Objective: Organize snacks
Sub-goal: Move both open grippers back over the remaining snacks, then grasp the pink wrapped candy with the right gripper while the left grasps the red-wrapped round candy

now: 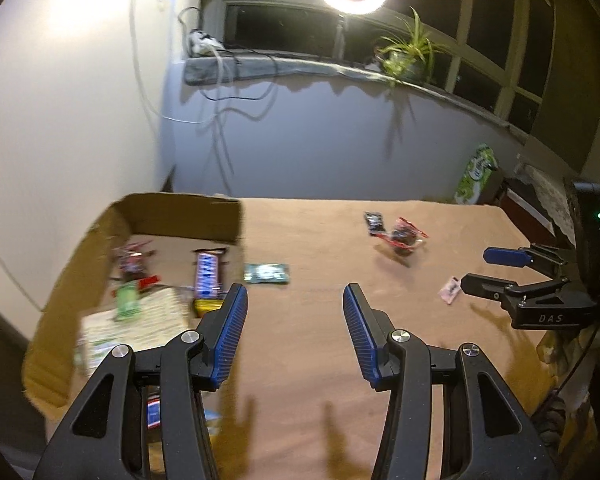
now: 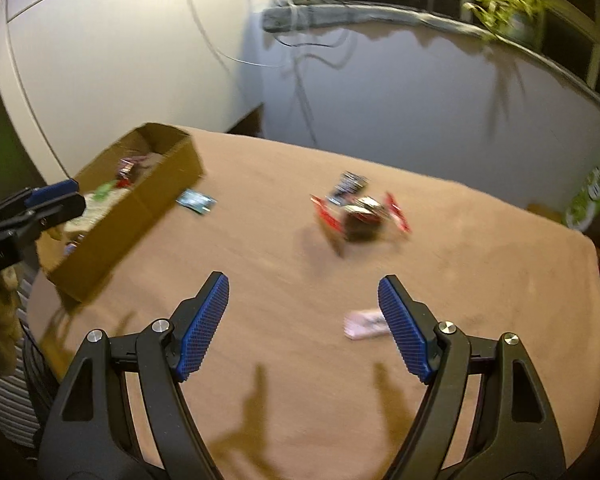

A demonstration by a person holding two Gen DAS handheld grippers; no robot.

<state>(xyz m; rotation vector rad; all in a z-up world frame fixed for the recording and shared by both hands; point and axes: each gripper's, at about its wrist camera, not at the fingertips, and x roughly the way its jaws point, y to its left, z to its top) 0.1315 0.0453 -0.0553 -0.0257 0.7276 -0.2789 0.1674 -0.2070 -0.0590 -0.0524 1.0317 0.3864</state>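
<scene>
Your left gripper (image 1: pixel 295 296) had its jaws spread wide with nothing between them, hovering above the tan tabletop (image 1: pixel 320 360) just to the right of the cardboard box (image 1: pixel 188 216). The box sat at about ten o'clock from those fingers, and inside it lay a blue candy bar (image 1: pixel 208 276), a green packet (image 1: pixel 127 300), a red-wrapped sweet (image 1: pixel 131 260) and a pale printed pack (image 1: pixel 140 328) underneath; the frame was blurred, so labels could not be read. Just outside the box's right wall, at about eleven o'clock from your left gripper, a small teal packet (image 1: pixel 266 272) lay flat on the table.

Your right gripper (image 2: pixel 303 292) was likewise released, both blue pads well apart and holding nothing. A pink wrapper (image 2: pixel 366 324) lay on the table just beside the inner face of its right finger; whether they touched could not be told. At twelve to one o'clock, farther out, a red-ended wrapped snack (image 2: pixel 360 216) rested with a dark blue packet (image 2: pixel 350 184) touching its far side. The box (image 2: pixel 156 196) lay off at ten o'clock in that view.

A green carton (image 1: pixel 476 176) stood at the table's far right edge.
</scene>
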